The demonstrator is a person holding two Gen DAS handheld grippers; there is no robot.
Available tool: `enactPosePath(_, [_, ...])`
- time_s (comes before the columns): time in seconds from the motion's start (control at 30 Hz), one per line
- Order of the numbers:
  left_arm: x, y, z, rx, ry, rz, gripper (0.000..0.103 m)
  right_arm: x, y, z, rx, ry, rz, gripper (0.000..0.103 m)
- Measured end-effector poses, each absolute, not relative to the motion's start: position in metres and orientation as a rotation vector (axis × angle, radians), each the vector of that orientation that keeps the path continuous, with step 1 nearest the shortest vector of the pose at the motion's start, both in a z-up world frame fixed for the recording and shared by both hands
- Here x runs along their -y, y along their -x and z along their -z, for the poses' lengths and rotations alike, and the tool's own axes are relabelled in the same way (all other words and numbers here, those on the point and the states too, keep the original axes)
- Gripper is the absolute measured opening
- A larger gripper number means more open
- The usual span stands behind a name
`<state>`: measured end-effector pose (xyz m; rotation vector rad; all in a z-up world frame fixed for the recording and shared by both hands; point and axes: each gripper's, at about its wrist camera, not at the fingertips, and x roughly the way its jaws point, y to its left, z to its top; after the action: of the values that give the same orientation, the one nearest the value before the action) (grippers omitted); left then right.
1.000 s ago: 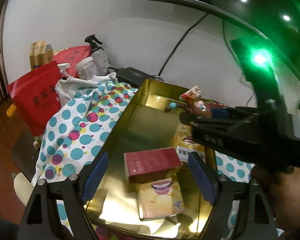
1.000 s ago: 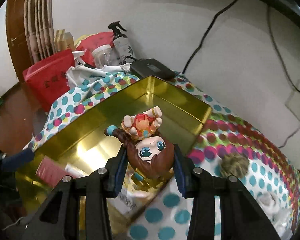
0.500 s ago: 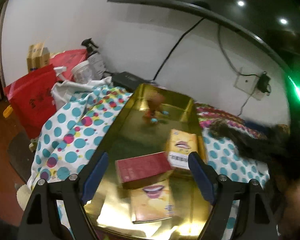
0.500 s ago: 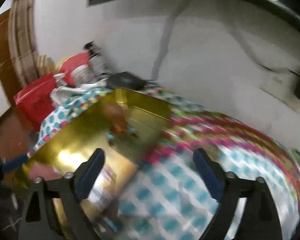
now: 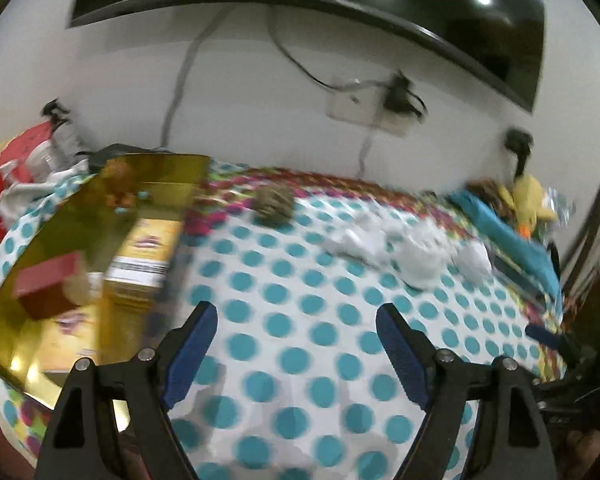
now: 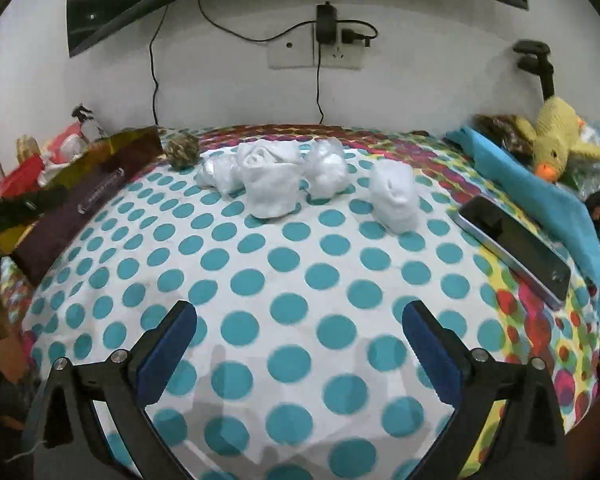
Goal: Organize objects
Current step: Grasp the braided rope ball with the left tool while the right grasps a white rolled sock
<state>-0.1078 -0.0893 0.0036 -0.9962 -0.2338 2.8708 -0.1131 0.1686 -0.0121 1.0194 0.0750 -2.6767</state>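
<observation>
Right wrist view: at the bottom of the frame the right gripper (image 6: 300,344) has its jaws still spreading wide, with nothing between the blue pads (image 6: 168,352) but the dotted tablecloth (image 6: 284,276). Above it, toward the upper middle, lie four rolled white cloth bundles (image 6: 270,182), close together, the rightmost a little apart. A small brown woven ball (image 6: 182,151) sits just left of them. On the right a dark phone (image 6: 514,246) lies flat beside a blue cloth (image 6: 540,196), and a yellow knitted duck (image 6: 558,144) rests at the upper right. The gold tin's side wall (image 6: 80,204) runs along the left edge. A wall socket (image 6: 332,54) with plugged cables is at the top.

Left wrist view, blurred: the left gripper (image 5: 296,344) at the bottom stands partly open and empty over the tablecloth. The gold tin (image 5: 164,168) fills the left of the frame, holding a red box (image 5: 46,290), a yellow box (image 5: 144,256) and a small figure (image 5: 120,192) at its far end, too smeared to read. The white bundles lie right of centre.
</observation>
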Motion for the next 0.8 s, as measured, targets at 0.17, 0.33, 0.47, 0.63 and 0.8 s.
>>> enactPosePath(0.17, [0.055, 0.137, -0.001, 0.19, 1.06, -2.821, 0.084, -0.181, 0.125, -0.001, -0.059, -0.984, 2.683, 0.103])
enactPosePath(0.33, [0.061, 0.182, -0.008, 0.029, 1.046, -2.954, 0.084, -0.207, 0.144, 0.0, 0.059, -1.032, 2.671, 0.103])
enactPosePath(0.47, [0.083, 0.24, -0.008, 0.017, 1.146, -2.952, 0.084, -0.223, 0.161, 0.001, 0.123, -1.062, 2.71, 0.103])
enactPosePath(0.63, [0.086, 0.295, 0.009, -0.089, 1.296, -2.957, 0.084, -0.226, 0.198, 0.0, 0.101, -1.125, 2.736, 0.103])
enactPosePath(0.8, [0.085, 0.328, 0.025, -0.061, 1.367, -2.94, 0.084, -0.224, 0.228, 0.003, 0.064, -1.173, 2.73, 0.103])
